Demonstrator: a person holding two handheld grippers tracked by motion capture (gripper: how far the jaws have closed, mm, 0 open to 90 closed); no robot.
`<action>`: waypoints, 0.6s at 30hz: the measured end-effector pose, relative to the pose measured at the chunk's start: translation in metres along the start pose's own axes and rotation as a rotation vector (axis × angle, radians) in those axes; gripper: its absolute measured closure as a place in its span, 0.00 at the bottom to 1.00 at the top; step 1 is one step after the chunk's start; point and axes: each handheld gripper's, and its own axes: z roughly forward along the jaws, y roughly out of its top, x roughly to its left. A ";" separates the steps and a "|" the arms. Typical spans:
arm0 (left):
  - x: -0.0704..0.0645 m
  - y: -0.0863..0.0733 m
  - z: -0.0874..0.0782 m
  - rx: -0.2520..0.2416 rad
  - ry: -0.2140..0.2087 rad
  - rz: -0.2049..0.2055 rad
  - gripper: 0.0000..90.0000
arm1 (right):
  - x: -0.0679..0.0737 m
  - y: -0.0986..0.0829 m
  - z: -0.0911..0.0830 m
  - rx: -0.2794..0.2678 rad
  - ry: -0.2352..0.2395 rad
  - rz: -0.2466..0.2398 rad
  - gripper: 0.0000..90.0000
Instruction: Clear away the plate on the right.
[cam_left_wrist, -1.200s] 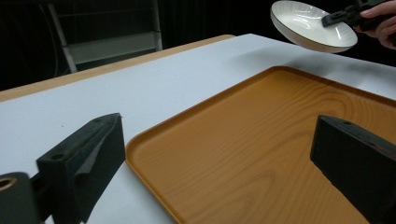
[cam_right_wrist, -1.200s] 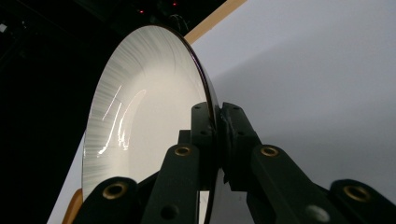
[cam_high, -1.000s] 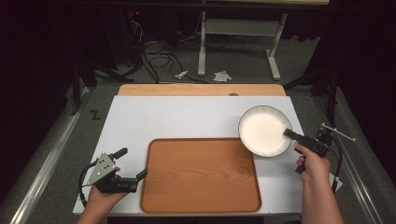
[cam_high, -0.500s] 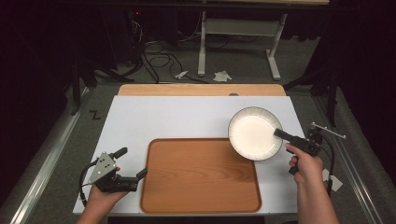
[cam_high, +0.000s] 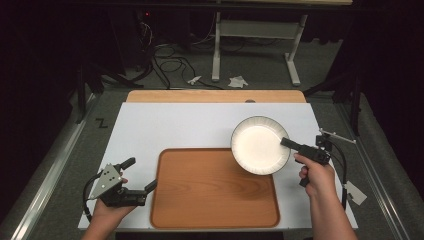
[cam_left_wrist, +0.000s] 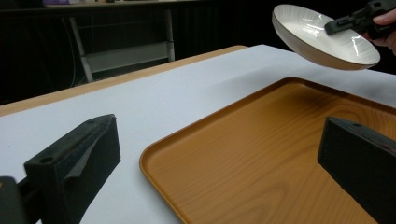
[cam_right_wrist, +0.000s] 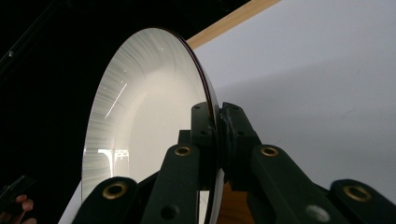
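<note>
The right tool (cam_high: 289, 144) is clenched on the rim of a white plate (cam_high: 259, 145), gripping it at the plate's 3 o'clock edge in the high view. The right gripper view shows why the hold works: the two jaws pinch the thin rim from both faces, so the plate (cam_right_wrist: 140, 121) hangs from one edge and tilts. In the left gripper view the plate (cam_left_wrist: 322, 37) is clear of the surface, airborne above the far corner of the wooden tray (cam_left_wrist: 280, 158). From above it overlaps the tray's (cam_high: 200, 200) 1 o'clock corner, which suggests the tray is where it is headed.

The left tool (cam_high: 142, 177) rests released at 7 o'clock on the white desk (cam_high: 175, 125), jaws spread wide just beside the tray's left edge, probably waiting out of the way.
</note>
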 end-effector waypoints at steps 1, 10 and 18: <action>0.000 0.000 0.000 -0.003 0.001 -0.001 0.00 | 0.002 -0.001 0.003 0.010 0.006 -0.005 0.95; 0.000 0.000 -0.001 0.004 0.008 0.011 0.00 | 0.028 -0.019 0.025 0.087 0.076 -0.035 0.95; 0.000 0.000 0.000 0.004 0.001 0.014 0.00 | 0.049 -0.039 0.047 0.164 0.135 -0.070 0.95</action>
